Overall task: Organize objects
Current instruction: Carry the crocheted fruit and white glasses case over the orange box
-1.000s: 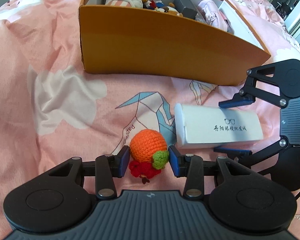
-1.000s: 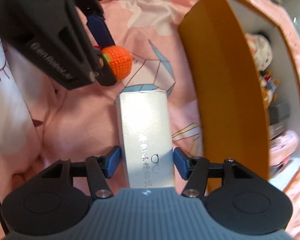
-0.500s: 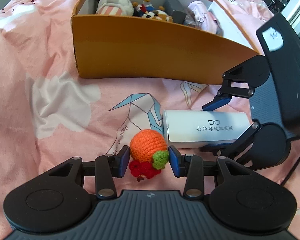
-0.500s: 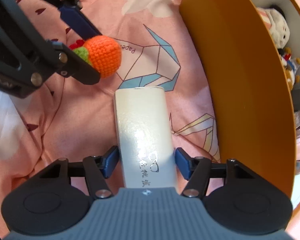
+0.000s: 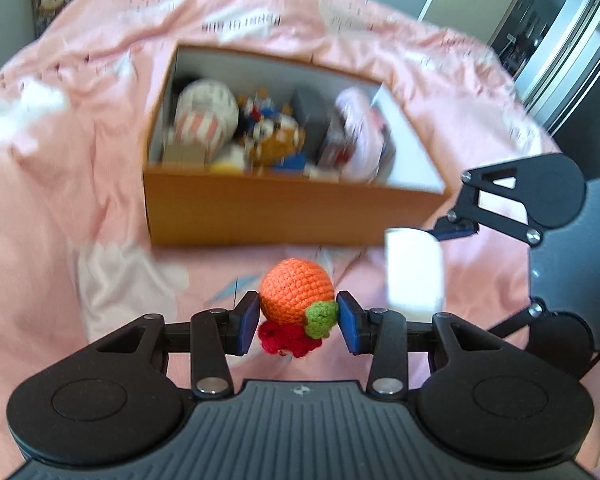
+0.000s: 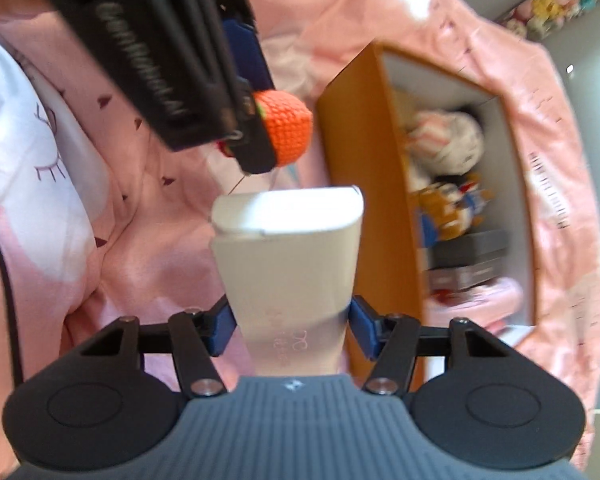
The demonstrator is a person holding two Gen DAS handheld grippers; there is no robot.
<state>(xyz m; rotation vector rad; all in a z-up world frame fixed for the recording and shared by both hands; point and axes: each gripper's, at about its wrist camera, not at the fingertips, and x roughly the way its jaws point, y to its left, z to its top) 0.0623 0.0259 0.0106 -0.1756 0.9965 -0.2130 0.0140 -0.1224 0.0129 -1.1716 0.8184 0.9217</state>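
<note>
Crochet orange (image 5: pixel 296 294), with a green leaf and red bits below, is pinched in the left gripper (image 5: pixel 298 322), jaws partly closed on it, off the pink sheet (image 5: pixel 60 200). Right gripper (image 6: pixel 292 330), jaws wide, clamps a white case (image 6: pixel 290 264); its print is blurred. Open box (image 5: pixel 284 216) beyond holds blurred toys, just past both.

Orange crochet fruit (image 5: pixel 296 294) w/ green leaf & red bit underneath hangs above the pink bed, white glasses case (image 6: pixel 290 268) lifted end-up just right of it, both near the open orange box (image 5: pixel 284 212) full of toys.
</note>
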